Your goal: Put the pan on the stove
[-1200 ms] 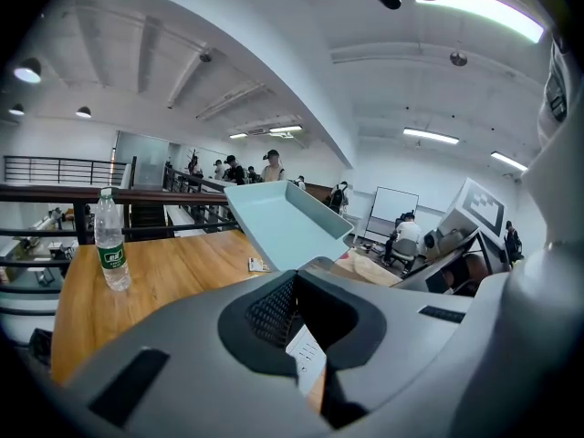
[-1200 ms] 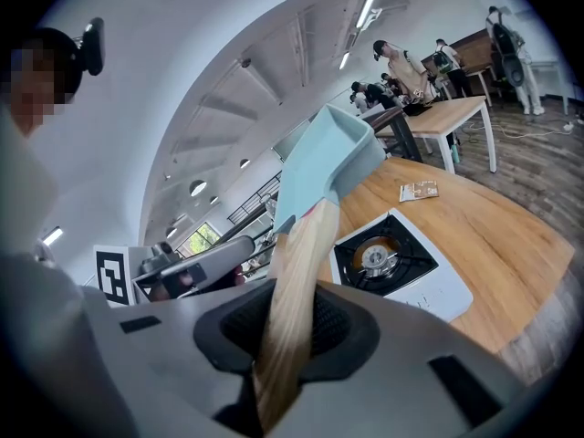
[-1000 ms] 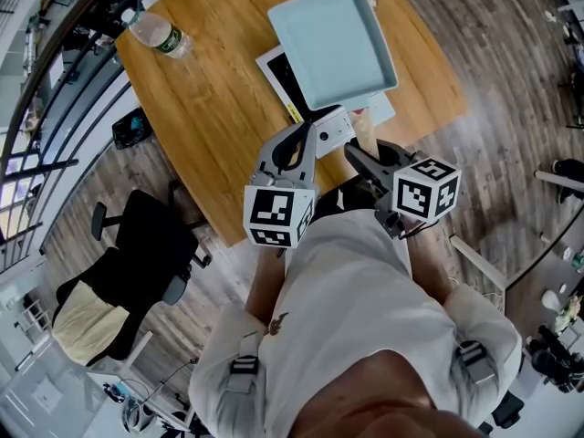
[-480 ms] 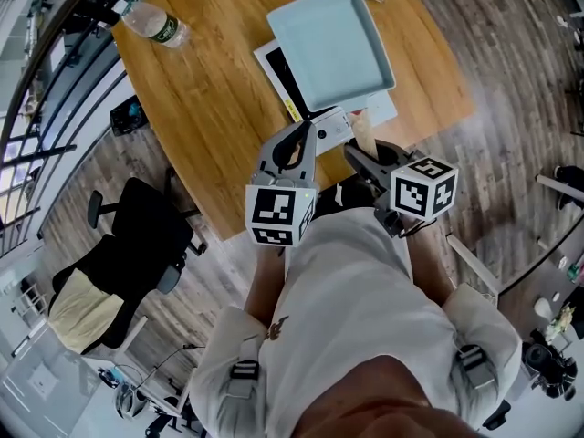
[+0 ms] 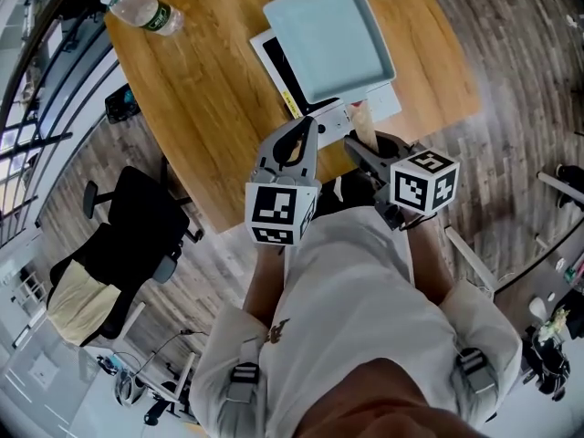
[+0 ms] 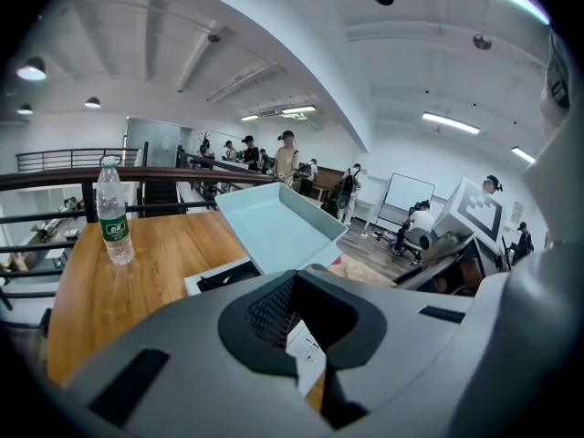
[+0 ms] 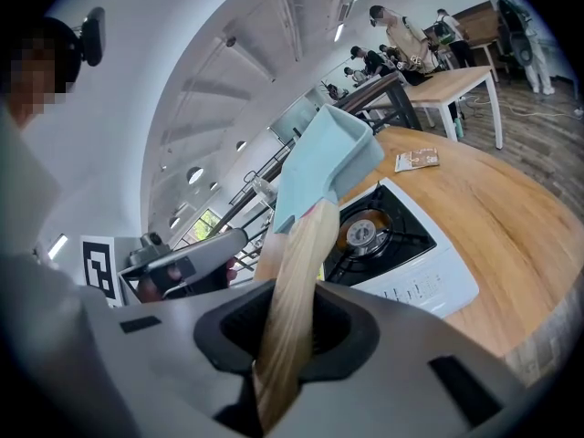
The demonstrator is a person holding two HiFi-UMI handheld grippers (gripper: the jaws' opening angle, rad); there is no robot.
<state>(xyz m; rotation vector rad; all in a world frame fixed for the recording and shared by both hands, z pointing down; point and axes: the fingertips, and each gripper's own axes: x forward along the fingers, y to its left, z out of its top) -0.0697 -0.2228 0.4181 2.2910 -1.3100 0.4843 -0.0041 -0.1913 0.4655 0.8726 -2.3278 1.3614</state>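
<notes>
Right hand-held gripper [image 7: 287,336] is clamped on the pale wooden handle [image 7: 297,272] of the light-blue square pan [image 5: 328,39], held above the white gas stove [image 7: 422,276] on the wooden counter [image 5: 201,80]. Left hand-held gripper [image 5: 306,130] is closed, apparently empty. Recommended: level the pan, centre it over the black burner grate [image 7: 394,237], lower gently.

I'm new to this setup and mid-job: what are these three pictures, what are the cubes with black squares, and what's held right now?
There is no robot. A person holds a gripper in each hand, and the marked cubes are part of them. The head view looks down from the person's head. The other two views look along each gripper's jaws. The right gripper is clamped on the wooden handle of a pale blue square pan, held tilted above the stove. The left gripper is shut, with nothing in it. A water bottle and a small packet are also on the wooden table.
</notes>
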